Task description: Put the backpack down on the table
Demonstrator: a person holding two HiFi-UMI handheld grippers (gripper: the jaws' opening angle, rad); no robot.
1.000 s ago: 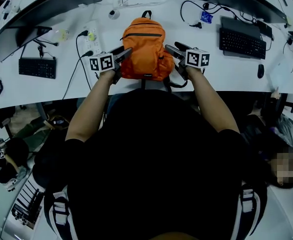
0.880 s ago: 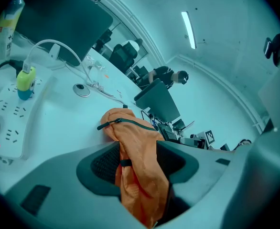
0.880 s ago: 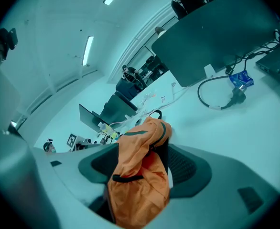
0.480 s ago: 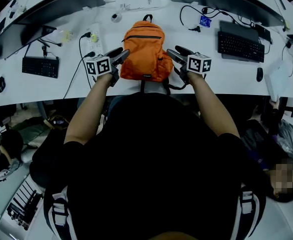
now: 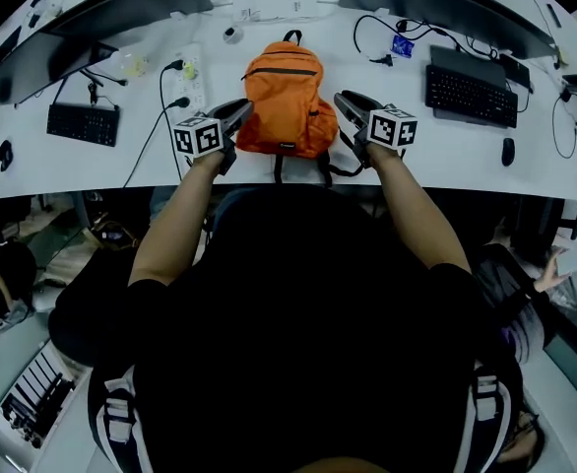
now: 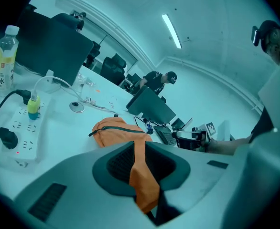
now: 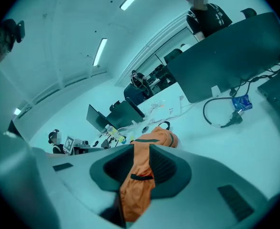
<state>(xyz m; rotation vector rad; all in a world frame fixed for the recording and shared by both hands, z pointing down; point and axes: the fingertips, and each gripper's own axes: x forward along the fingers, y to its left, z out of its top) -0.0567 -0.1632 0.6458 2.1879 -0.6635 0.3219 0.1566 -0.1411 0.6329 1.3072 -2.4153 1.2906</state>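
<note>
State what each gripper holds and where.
The left gripper and right gripper are closing on the backpack, pinching orange fabric at its left and right sides.

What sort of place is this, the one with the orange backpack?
Probably a shared office or lab: a long white desk carries monitors, keyboards and a power strip around the orange backpack.

The white desk (image 5: 466,161) bore an orange backpack (image 5: 284,97), a power strip (image 5: 188,72), a left keyboard (image 5: 83,124), a right keyboard (image 5: 471,95) and a mouse (image 5: 509,152).
</note>
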